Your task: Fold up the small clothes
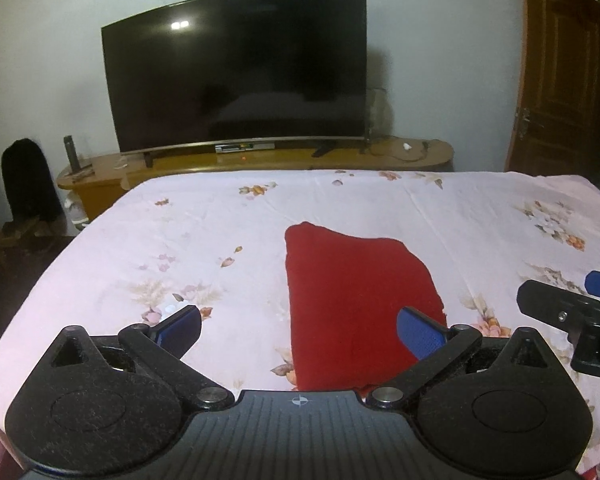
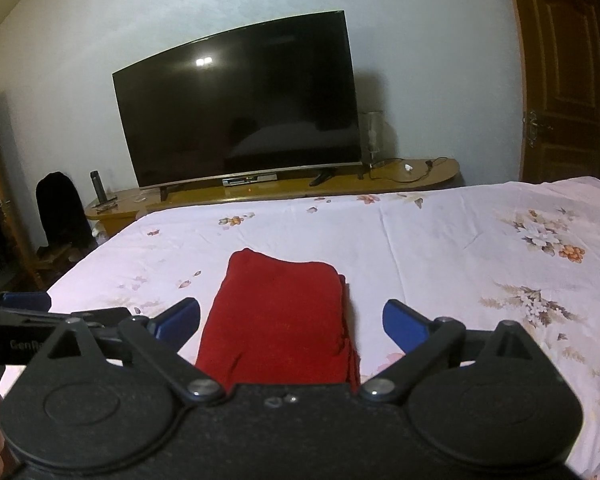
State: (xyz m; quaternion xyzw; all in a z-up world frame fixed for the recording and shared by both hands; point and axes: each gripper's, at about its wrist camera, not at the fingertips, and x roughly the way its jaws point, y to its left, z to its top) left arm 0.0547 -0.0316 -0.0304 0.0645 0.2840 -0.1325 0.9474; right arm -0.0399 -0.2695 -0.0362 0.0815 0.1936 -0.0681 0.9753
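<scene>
Left wrist view showed your left gripper (image 1: 300,330) spread wide, nothing between its blue pads (the same went for your right gripper (image 2: 292,322)). You had the red garment (image 1: 352,304) lying folded on the floral bedsheet (image 1: 180,220), just ahead of both grippers, neither one touching it.

Two wrist views side by side, low over the bed (image 1: 220,216), both toward the television (image 2: 236,108).

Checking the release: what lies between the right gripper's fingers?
Only the folded red cloth on the bedsheet, untouched by the right gripper, per its wrist view.
</scene>
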